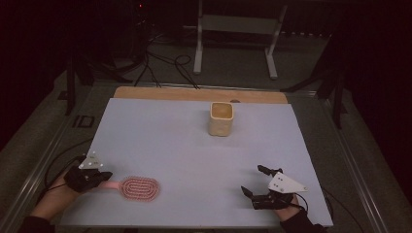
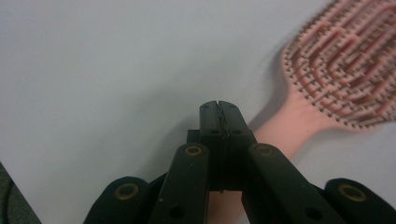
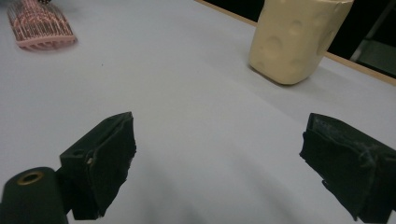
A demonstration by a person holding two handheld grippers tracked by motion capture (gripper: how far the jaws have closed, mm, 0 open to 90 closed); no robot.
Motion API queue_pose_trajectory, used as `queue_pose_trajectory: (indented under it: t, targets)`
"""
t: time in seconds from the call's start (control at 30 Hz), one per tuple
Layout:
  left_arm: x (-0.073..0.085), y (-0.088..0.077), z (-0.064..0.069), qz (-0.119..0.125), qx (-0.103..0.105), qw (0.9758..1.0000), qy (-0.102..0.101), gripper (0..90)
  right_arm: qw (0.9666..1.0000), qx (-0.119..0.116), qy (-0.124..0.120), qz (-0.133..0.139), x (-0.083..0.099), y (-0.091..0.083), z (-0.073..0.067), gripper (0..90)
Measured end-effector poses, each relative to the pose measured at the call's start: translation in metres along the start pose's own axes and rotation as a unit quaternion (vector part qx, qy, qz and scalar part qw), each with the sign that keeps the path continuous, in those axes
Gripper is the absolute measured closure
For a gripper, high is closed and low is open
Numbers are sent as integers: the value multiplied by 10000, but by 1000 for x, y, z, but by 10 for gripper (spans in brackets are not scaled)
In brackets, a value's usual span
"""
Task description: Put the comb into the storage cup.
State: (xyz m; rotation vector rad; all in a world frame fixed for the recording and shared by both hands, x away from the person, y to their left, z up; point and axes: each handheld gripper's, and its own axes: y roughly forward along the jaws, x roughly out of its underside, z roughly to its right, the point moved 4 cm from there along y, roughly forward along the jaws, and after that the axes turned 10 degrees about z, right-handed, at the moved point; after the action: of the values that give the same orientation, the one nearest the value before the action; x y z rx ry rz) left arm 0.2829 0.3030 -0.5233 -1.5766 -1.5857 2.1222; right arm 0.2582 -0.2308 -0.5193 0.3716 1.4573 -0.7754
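Lighting: dim, room black beyond table [image 1: 194,145]. Soft shadows. Brush [image 2: 345,65] motion-blurred; near jaws out of focus.

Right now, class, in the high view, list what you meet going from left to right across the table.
Left gripper → pink hairbrush → cream cup → right gripper.

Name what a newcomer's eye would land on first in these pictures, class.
First, the pink hairbrush lying near the table's front left, with the left claw shut above its handle. Next, the cream cup standing upright toward the far edge. The right claw rests open at the front right.
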Motion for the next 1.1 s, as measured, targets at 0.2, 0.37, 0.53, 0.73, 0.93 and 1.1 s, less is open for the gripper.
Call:
queue_pose_trajectory:
  t: [0.2, 0.37, 0.53, 0.73, 0.93, 1.1]
  targets:
    - [7, -7, 11, -27, -11, 10000, 36, 900, 10000, -7, 40, -17, 0, 1, 0, 96]
    - [10, -11, 22, -92, 72, 9999, 98, 900, 10000, 1, 27, -12, 0, 1, 0, 96]
    - [10, -16, 30, -175, 164, 9996, 153, 900, 10000, 7, 31, -10, -1, 1, -1, 96]
    - [8, -22, 35, -101, 356, 9993, 61, 900, 10000, -12, 34, -30, 0, 2, -1, 96]
    - [9, -27, 30, -75, 194, 9998, 12, 897, 10000, 2, 40, -32, 0, 2, -1, 96]
    - [5, -40, 27, -1, 145, 9999, -76, 845, 10000, 6, 30, -35, 0, 2, 0, 96]
